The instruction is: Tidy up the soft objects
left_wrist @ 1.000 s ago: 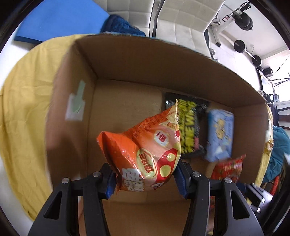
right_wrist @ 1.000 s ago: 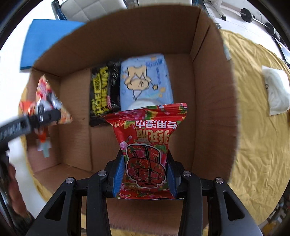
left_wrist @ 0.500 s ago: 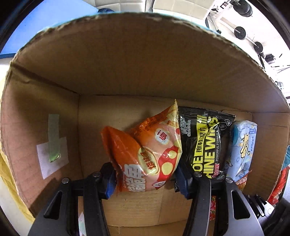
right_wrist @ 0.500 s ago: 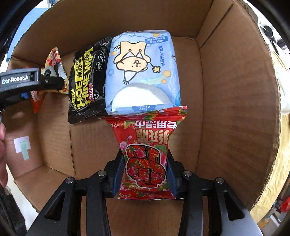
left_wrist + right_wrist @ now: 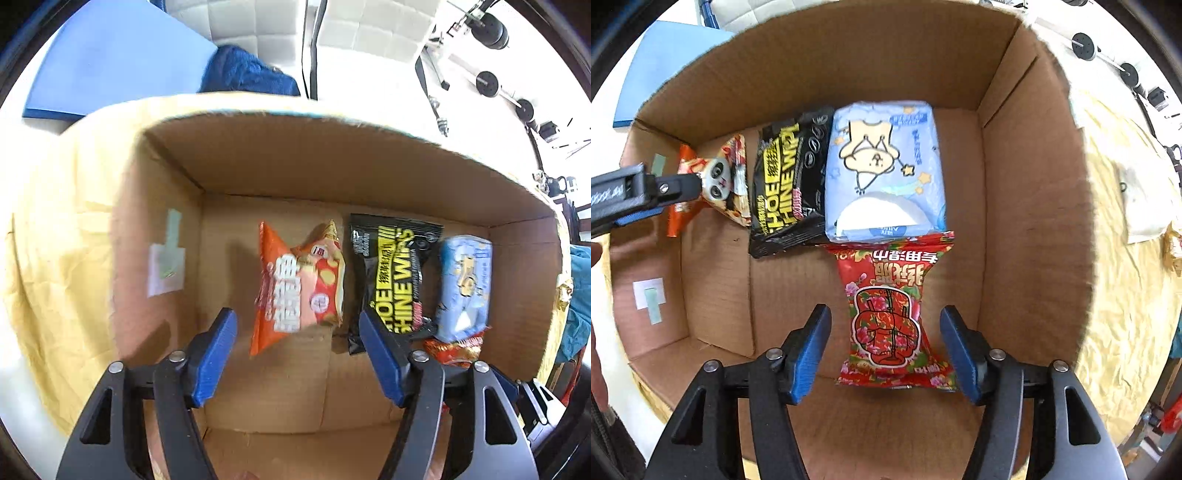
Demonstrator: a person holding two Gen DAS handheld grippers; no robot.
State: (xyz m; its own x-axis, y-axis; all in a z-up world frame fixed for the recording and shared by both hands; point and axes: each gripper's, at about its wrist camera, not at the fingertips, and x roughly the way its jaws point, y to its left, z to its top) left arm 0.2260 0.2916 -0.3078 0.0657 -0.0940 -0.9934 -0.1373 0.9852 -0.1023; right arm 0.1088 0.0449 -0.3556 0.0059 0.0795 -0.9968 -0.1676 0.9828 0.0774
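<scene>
An open cardboard box (image 5: pixel 332 162) holds several soft packs. The orange snack bag (image 5: pixel 299 288) lies on the box floor left of the black wipes pack (image 5: pixel 391 280) and the light blue tissue pack (image 5: pixel 465 284). My left gripper (image 5: pixel 299 347) is open above the box, free of the orange bag. In the right wrist view the red wipes pack (image 5: pixel 890 314) lies on the box floor below the blue tissue pack (image 5: pixel 882 170). My right gripper (image 5: pixel 886 350) is open, with its blue pads (image 5: pixel 812 350) apart on either side of the red pack.
The box (image 5: pixel 1027 184) sits on a yellow cloth (image 5: pixel 1126 295). A white cloth (image 5: pixel 1145 199) lies on it to the right. A blue mat (image 5: pixel 110 66) and gym weights (image 5: pixel 487 81) lie beyond. The left gripper's arm (image 5: pixel 635 192) reaches in over the box's left wall.
Both grippers opened and let go. The orange bag dropped beside the black pack, and the red pack now lies on the box floor. The left gripper pulled back up.
</scene>
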